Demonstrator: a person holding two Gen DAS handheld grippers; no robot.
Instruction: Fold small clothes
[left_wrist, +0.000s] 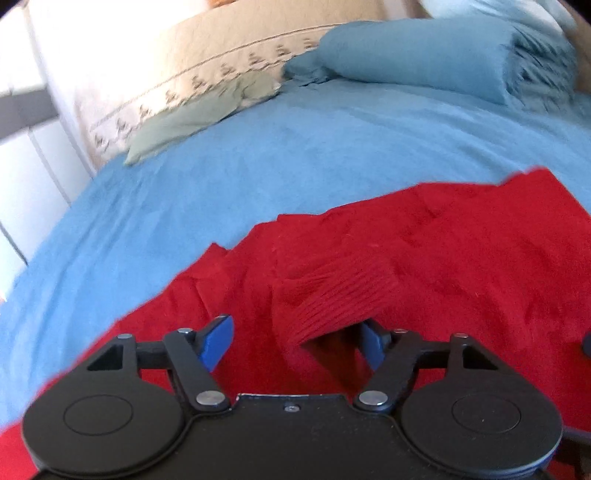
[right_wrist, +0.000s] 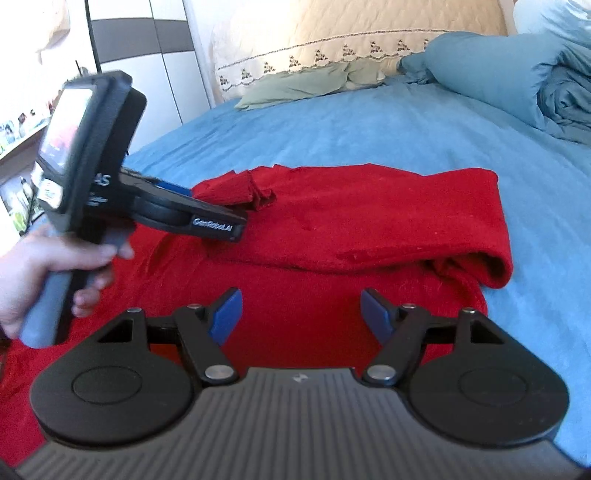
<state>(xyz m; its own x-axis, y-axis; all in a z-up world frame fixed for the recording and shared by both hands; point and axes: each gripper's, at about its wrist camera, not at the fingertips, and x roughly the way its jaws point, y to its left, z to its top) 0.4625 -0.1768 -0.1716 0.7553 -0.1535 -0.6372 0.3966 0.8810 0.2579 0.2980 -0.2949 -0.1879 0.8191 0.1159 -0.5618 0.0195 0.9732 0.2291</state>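
Observation:
A red knit garment lies spread on the blue bed sheet. Its ribbed cuff drapes over my left gripper's right fingertip. My left gripper is open, with the blue pads wide apart just above the fabric. In the right wrist view the red garment has its right sleeve folded over the body. My right gripper is open and empty, hovering over the garment's lower part. The left gripper's body, held by a hand, is at the left, its tip at the crumpled cuff.
A folded blue duvet and a pale green cloth lie at the head of the bed by a beige quilted pillow. White wardrobe doors stand to the left of the bed.

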